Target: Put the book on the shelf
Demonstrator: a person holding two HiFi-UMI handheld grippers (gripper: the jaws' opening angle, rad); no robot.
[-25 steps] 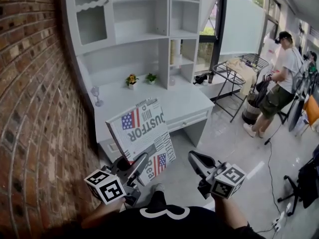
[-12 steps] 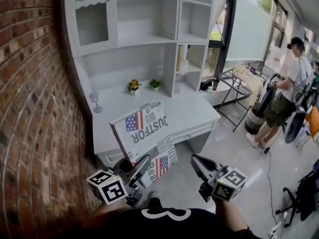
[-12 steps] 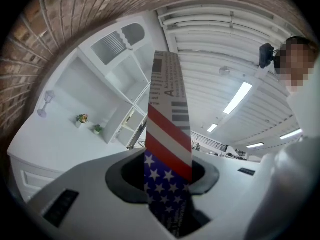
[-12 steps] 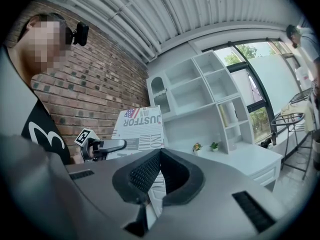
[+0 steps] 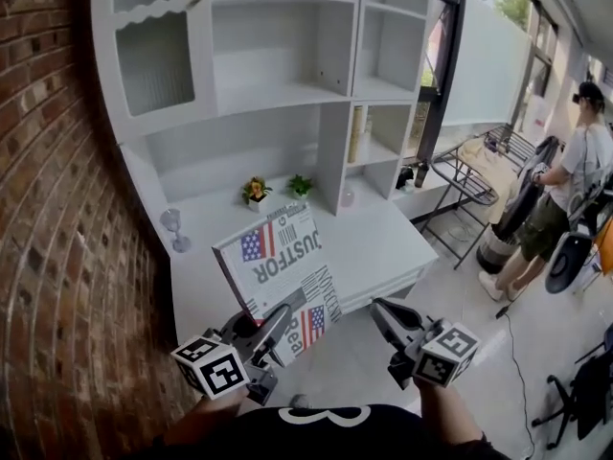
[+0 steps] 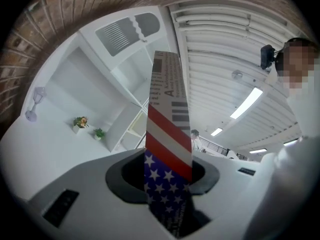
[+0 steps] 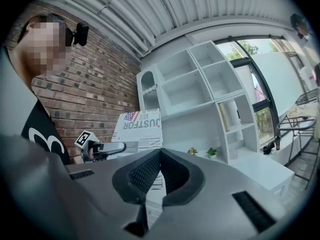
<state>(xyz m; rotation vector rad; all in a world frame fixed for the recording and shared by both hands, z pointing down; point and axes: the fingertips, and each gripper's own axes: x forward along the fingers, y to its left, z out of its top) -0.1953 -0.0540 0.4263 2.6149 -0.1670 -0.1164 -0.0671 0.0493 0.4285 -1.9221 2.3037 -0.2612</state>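
Just in front of the shelf unit (image 5: 287,94), the book (image 5: 278,262) was held upright and tilted above the near edge of the white surface (image 5: 383,242). It was not yet touching that or any shelf. The left gripper (image 5: 278,318) had its fingers partly open and clamped on the book's lower corner, a grip that looked the same as a second before. What had changed was the distance. The unit now stood nearer and larger, with more of its upper compartments in view, while the book kept its pose. That suggested the carry was well along, and the lift into a compartment was still to come. The right gripper (image 5: 381,311) hung beside the book with its fingers together and nothing between them.
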